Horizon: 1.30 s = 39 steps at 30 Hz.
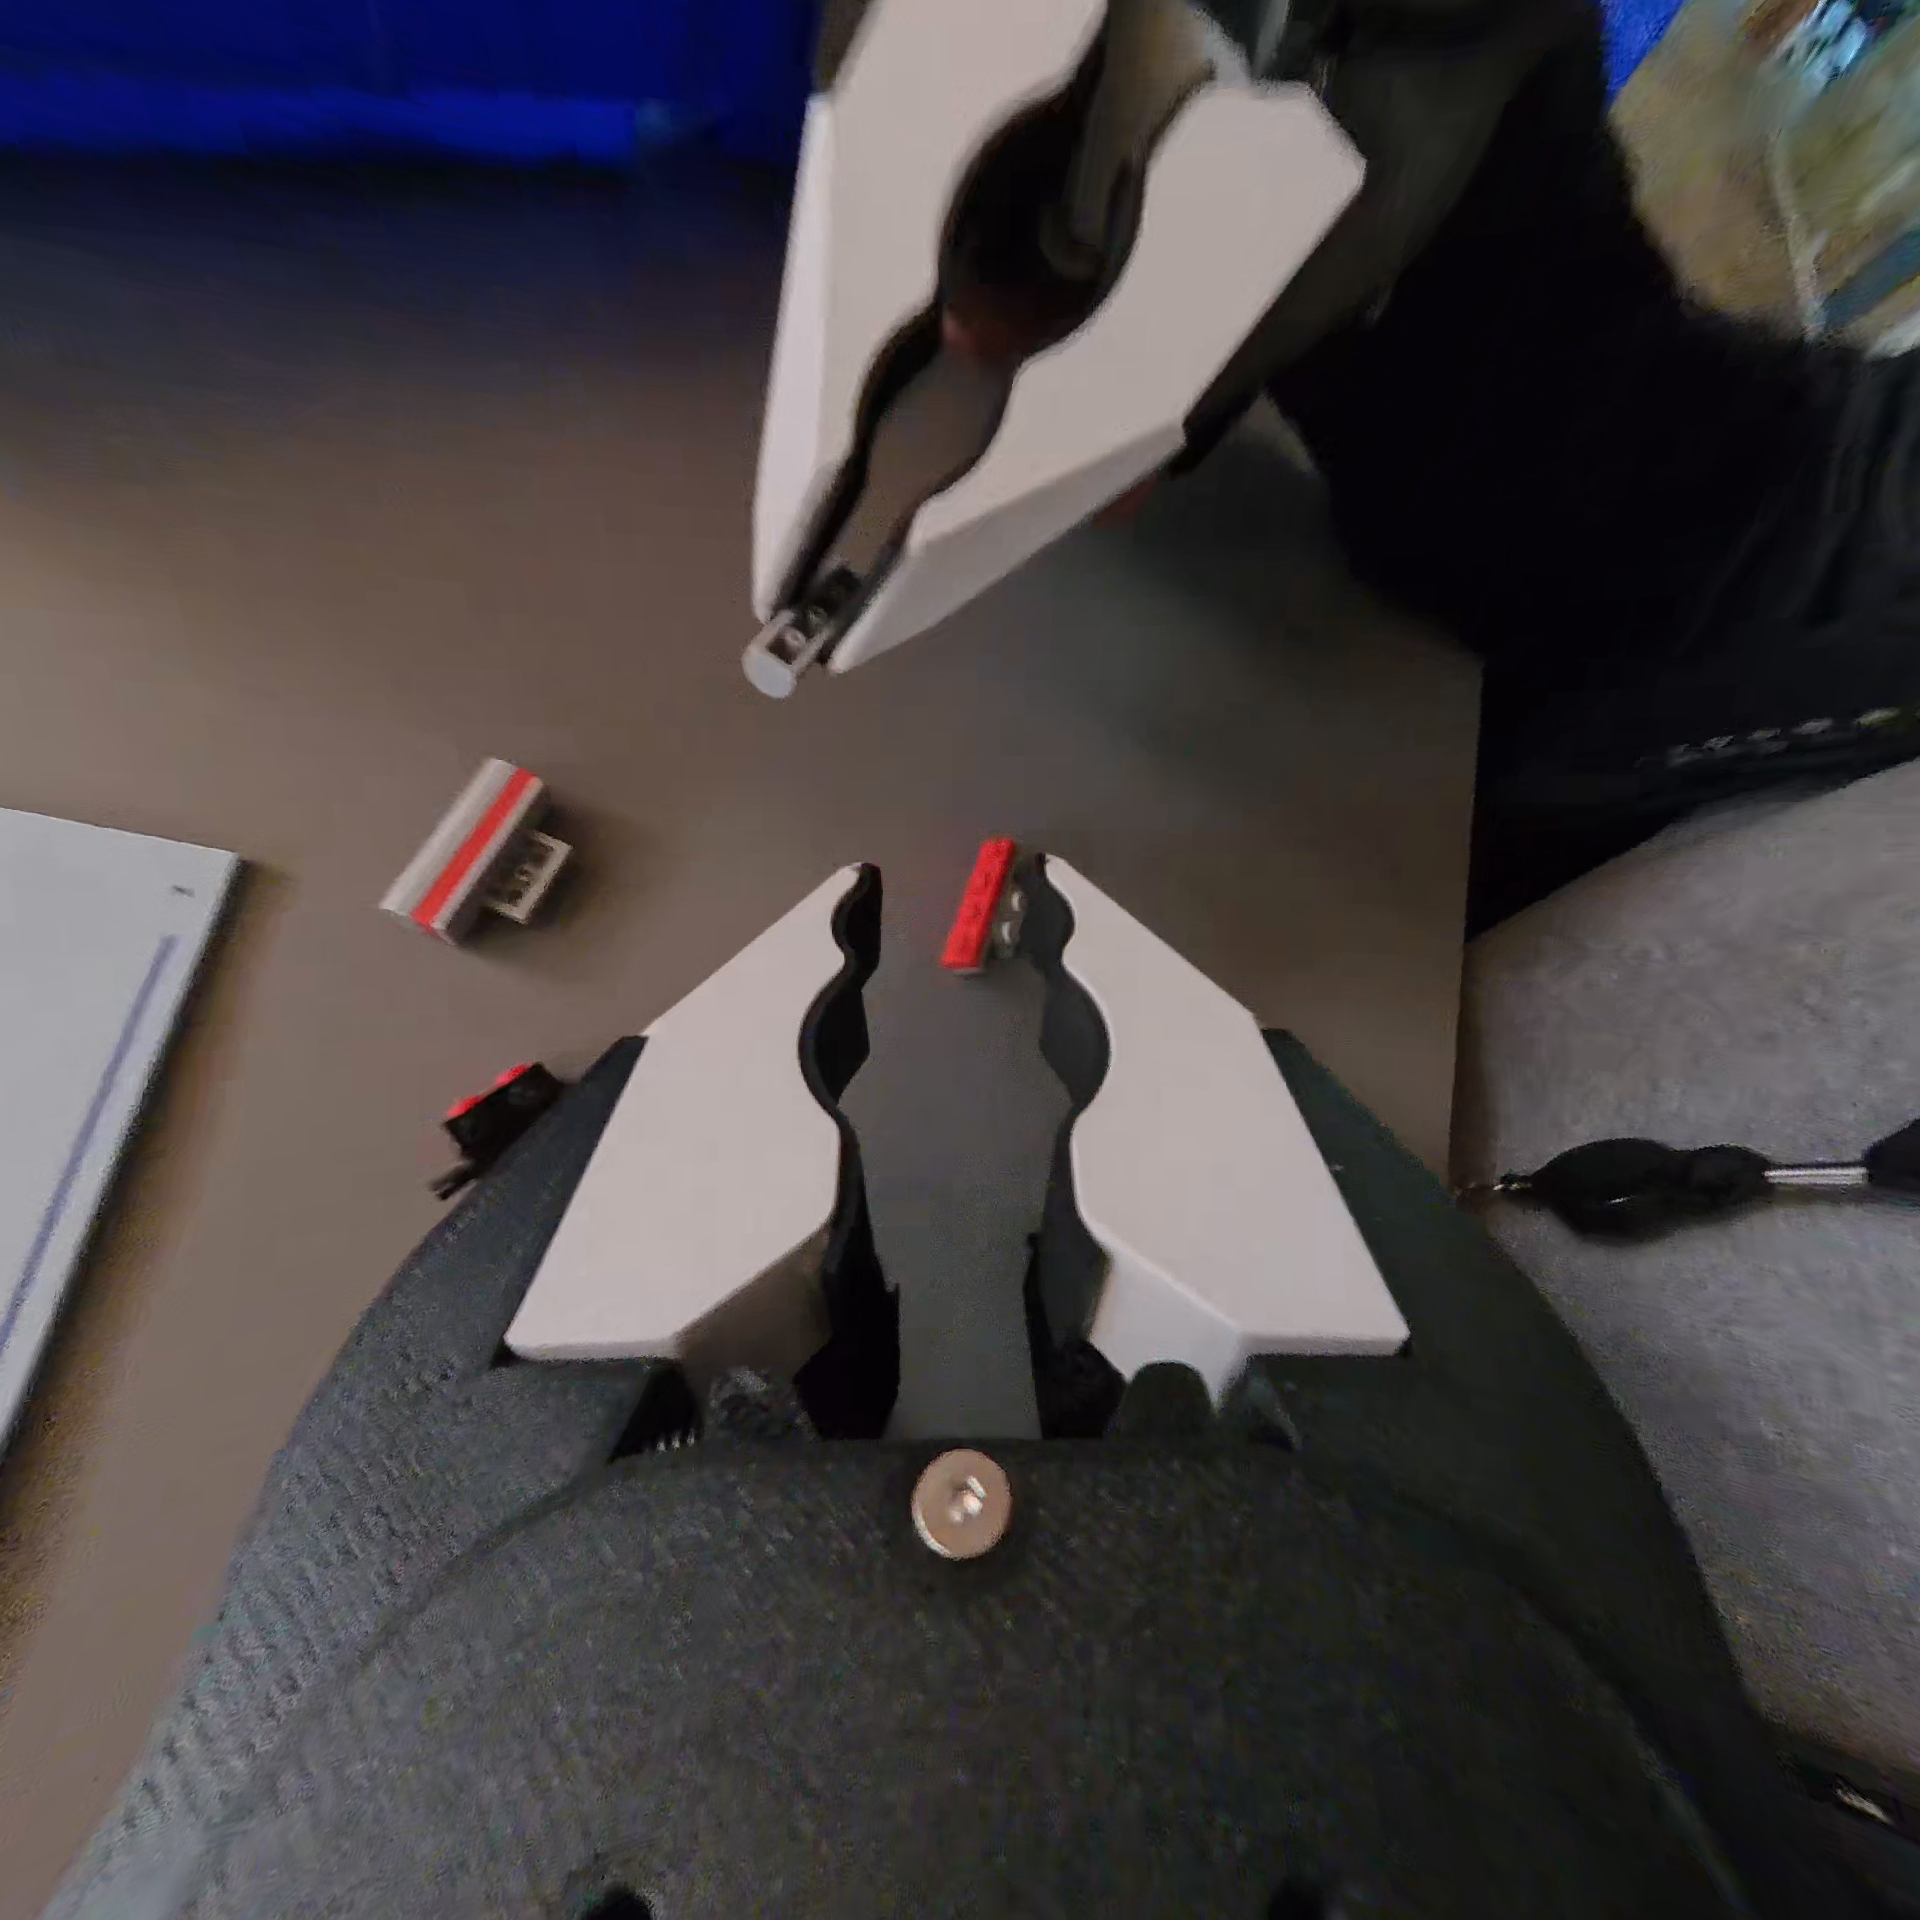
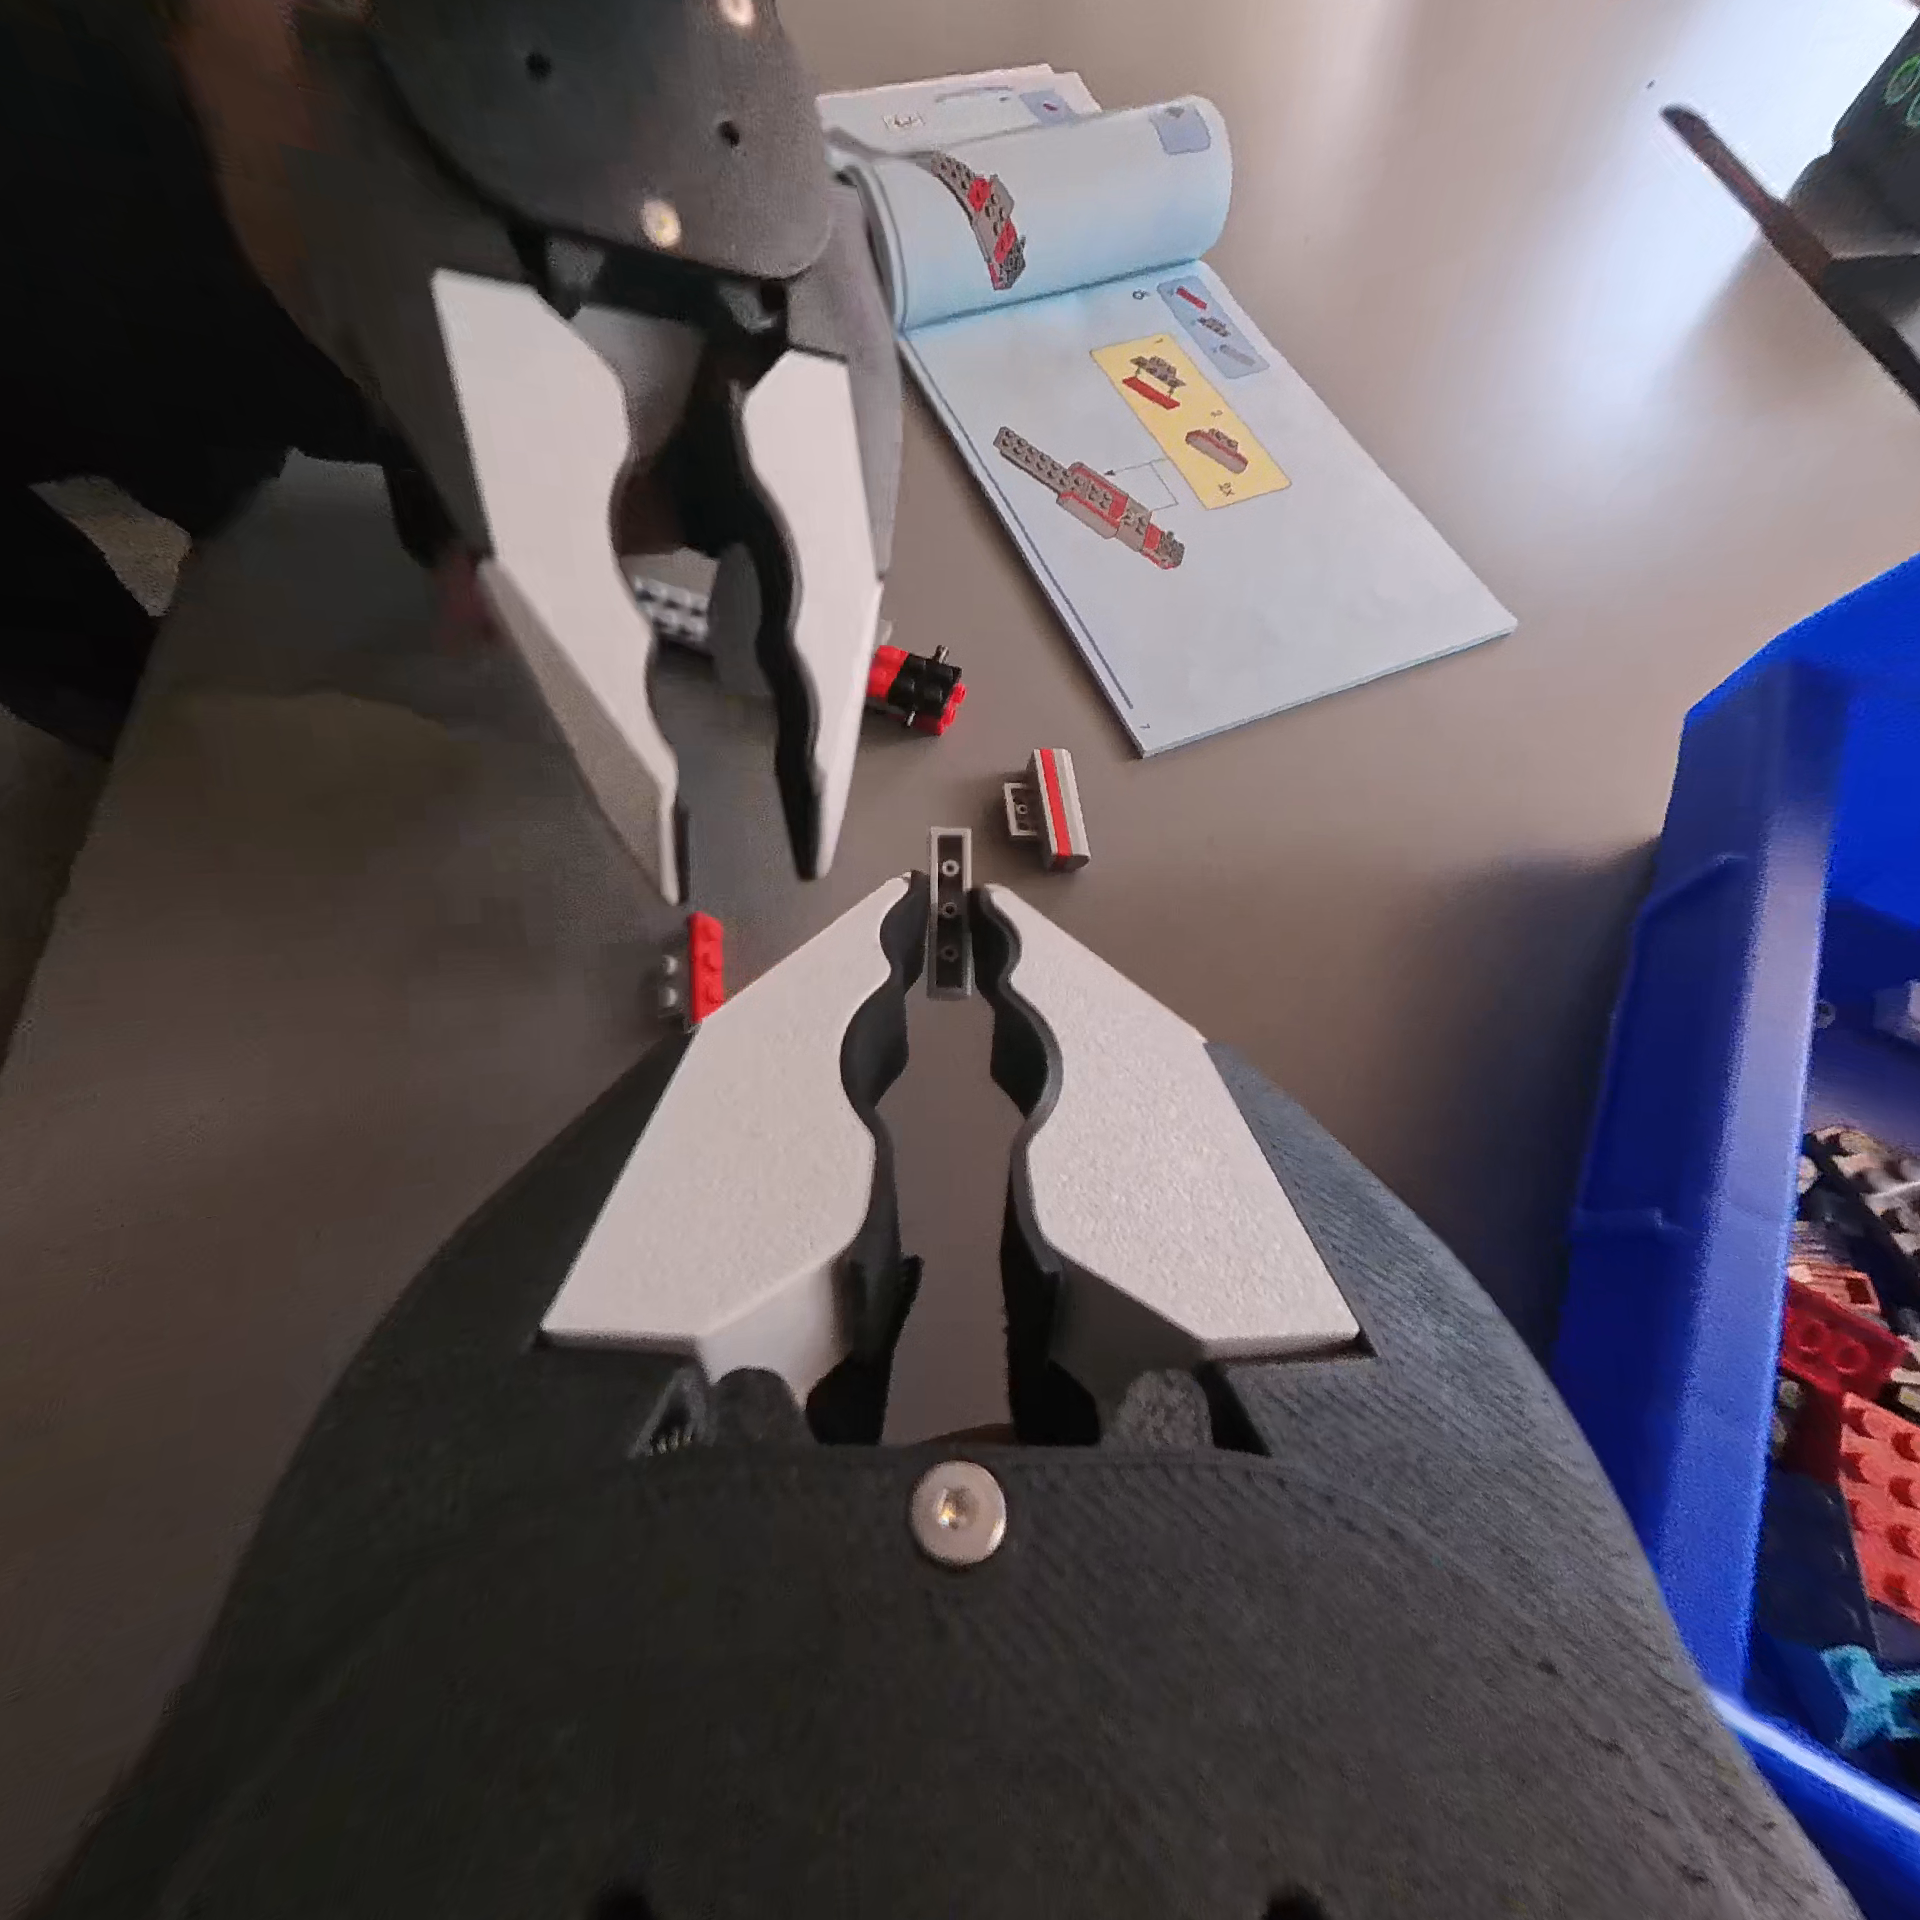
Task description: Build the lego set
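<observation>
Three small lego sub-assemblies lie on the brown surface (image 2: 1403, 831), and one loose piece is carried. The grey plate (image 2: 948, 914) is clamped between the tips of the right claw (image 2: 948, 896), underside facing the right wrist camera, its far end projecting past the tips; in the left wrist view it appears at the tip of that claw (image 1: 805, 629), clear of the surface. The right claw is clenched on this plate.

The red-and-grey piece (image 1: 985, 906) lies on the surface just beside the tip of the right-hand finger of the left claw (image 1: 958, 878); contact cannot be confirmed. The left claw is released, its fingers parted with a clear gap between the tips, and holds nothing. The grey block with a red stripe (image 1: 476, 854) lies to the left of that claw, apart from both claws. The red-and-black assembly (image 2: 920, 688) lies farther back in the right wrist view, partly behind the left claw (image 2: 736, 883).

One open instruction booklet (image 2: 1226, 499) lies beyond the pieces, one page curled over. One blue bin (image 2: 1704, 1039) holding mixed bricks stands at the right edge of the right wrist view. Open surface separates booklet, bin and pieces. In the left wrist view the surface edge runs down the right side, beside grey carpet (image 1: 1714, 1403).
</observation>
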Each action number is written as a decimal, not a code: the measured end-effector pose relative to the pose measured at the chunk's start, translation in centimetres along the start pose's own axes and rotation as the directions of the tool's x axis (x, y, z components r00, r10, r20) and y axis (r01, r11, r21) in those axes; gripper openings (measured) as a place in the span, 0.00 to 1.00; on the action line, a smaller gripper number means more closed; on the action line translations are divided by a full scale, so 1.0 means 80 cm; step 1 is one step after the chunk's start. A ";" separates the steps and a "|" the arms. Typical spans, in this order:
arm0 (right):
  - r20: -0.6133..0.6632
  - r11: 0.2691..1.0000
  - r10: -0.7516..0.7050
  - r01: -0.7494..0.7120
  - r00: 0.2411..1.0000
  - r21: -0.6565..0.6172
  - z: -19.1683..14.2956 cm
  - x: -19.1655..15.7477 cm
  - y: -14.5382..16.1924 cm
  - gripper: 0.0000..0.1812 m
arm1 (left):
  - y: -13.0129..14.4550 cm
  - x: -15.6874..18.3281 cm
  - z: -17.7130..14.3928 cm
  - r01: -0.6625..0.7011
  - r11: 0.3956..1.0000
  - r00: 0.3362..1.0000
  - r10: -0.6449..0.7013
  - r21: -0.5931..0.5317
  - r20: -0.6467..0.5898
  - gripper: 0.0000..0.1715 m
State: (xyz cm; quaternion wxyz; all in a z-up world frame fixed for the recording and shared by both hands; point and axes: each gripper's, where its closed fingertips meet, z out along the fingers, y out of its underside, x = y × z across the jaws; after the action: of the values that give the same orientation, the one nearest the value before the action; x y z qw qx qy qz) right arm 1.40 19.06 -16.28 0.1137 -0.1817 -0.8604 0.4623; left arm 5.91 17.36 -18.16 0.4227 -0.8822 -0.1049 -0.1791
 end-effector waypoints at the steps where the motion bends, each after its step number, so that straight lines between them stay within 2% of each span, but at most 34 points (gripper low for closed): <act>1: -0.010 1.000 -0.020 0.020 1.000 0.013 -0.001 0.002 -0.002 0.06 | -0.010 -0.003 -0.007 0.024 0.999 1.000 -0.023 0.047 -0.017 0.16; 5: -0.088 0.979 -0.167 0.175 0.982 0.104 -0.005 0.006 -0.021 0.06 | -0.060 -0.010 -0.037 0.203 0.948 0.965 -0.152 0.244 -0.213 0.17; 7: -0.166 0.948 -0.266 0.289 0.950 0.133 -0.008 0.008 -0.031 0.06 | -0.077 -0.018 -0.046 0.299 0.916 0.926 -0.211 0.267 -0.314 0.17; 9: -0.238 0.916 -0.345 0.381 0.908 0.124 -0.007 0.010 -0.037 0.06 | -0.084 -0.028 -0.046 0.333 0.910 0.906 -0.236 0.247 -0.351 0.17; 12: -0.312 0.877 -0.426 0.473 0.849 0.089 -0.004 0.014 -0.039 0.06 | -0.085 -0.034 -0.038 0.325 0.926 0.899 -0.239 0.193 -0.367 0.16; 17: -0.363 0.846 -0.474 0.529 0.802 0.065 0.000 0.018 -0.040 0.06 | -0.076 -0.039 -0.028 0.332 0.933 0.886 -0.258 0.138 -0.385 0.14; 21: -0.367 0.848 -0.473 0.527 0.801 0.059 0.002 0.023 -0.036 0.06 | -0.070 -0.039 -0.028 0.340 0.931 0.877 -0.262 0.134 -0.403 0.03; 34: -0.372 0.834 -0.487 0.547 0.790 0.070 0.000 0.018 -0.040 0.06 | -0.077 -0.041 -0.032 0.295 0.933 0.902 -0.200 0.208 -0.382 0.05; 39: -0.361 0.842 -0.476 0.534 0.802 0.078 0.000 0.015 -0.039 0.07 | -0.074 -0.038 -0.032 0.230 0.946 0.925 -0.140 0.228 -0.354 0.03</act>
State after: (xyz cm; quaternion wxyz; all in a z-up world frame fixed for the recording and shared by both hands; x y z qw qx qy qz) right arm -0.35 17.94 -13.63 0.3898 -0.0084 -0.8021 0.4523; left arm 0.56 18.90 -13.69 0.5294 -0.7607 -0.1383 -0.3492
